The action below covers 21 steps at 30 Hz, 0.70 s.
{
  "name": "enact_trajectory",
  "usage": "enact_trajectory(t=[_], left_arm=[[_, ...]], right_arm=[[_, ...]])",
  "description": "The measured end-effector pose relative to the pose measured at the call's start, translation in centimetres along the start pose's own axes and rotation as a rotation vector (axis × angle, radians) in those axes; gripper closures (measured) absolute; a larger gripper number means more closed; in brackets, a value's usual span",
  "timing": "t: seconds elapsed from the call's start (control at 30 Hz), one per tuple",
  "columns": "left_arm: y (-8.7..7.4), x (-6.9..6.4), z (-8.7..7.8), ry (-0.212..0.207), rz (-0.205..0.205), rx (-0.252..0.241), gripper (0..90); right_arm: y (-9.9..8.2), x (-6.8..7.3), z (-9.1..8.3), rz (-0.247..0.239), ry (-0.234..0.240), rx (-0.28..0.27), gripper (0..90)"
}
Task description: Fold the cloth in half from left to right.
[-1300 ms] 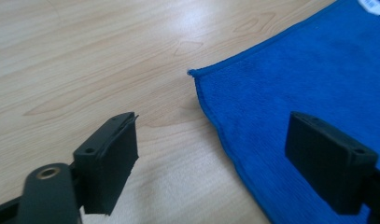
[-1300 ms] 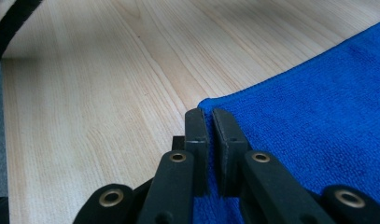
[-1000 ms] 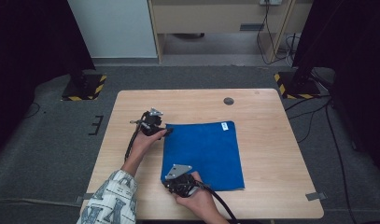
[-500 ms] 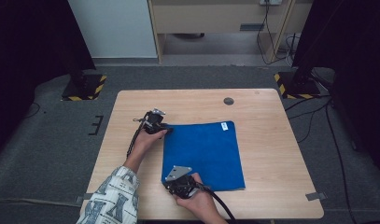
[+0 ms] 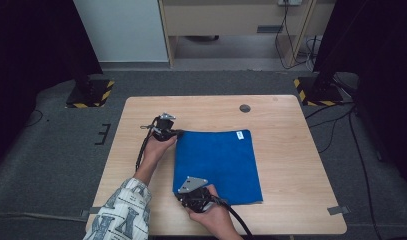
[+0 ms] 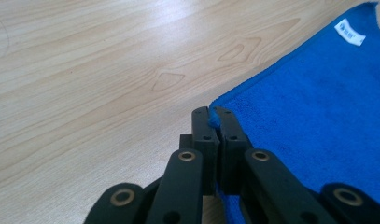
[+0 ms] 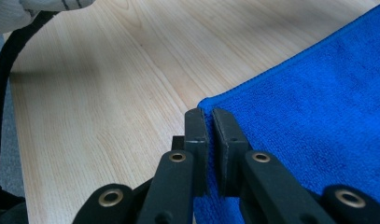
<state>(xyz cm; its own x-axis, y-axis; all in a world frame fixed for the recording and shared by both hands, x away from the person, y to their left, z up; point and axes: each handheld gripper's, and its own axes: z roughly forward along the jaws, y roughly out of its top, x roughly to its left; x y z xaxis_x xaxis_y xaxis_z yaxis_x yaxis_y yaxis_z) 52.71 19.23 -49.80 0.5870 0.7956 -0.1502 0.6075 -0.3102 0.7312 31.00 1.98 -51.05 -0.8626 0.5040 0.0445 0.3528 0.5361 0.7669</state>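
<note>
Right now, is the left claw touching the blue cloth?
Touching. The left gripper view shows the left claw shut on the blue cloth at its corner, a bit of fabric pinched between the jaws.

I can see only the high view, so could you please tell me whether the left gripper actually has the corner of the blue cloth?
Observer: Yes. In the left gripper view, the left gripper has just closed its jaws on the far left corner of the blue cloth; a fold of blue shows between the tips.
Operator: Thank you. And does the right gripper have its corner?
Observer: It does. The right gripper is shut on the near left corner, with the hem running in between the jaws.
Operator: Is the cloth lifted yet?
Observer: Not that I can see; in both gripper views it lies flat on the wooden table.
</note>
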Motion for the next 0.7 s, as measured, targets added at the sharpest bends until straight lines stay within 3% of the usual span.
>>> enact_trajectory(t=[0.43, 0.7], left_arm=[[1.1, -1.0, -1.7, 0.018, 0.016, -0.012, 88.3], [1.7, -0.3, -2.0, 0.015, 0.007, -0.018, 88.4]], right_arm=[[1.0, 0.7, -1.1, -0.008, -0.02, -0.029, 86.5], [1.4, 1.2, -1.5, -0.012, -0.031, -0.041, 87.1]])
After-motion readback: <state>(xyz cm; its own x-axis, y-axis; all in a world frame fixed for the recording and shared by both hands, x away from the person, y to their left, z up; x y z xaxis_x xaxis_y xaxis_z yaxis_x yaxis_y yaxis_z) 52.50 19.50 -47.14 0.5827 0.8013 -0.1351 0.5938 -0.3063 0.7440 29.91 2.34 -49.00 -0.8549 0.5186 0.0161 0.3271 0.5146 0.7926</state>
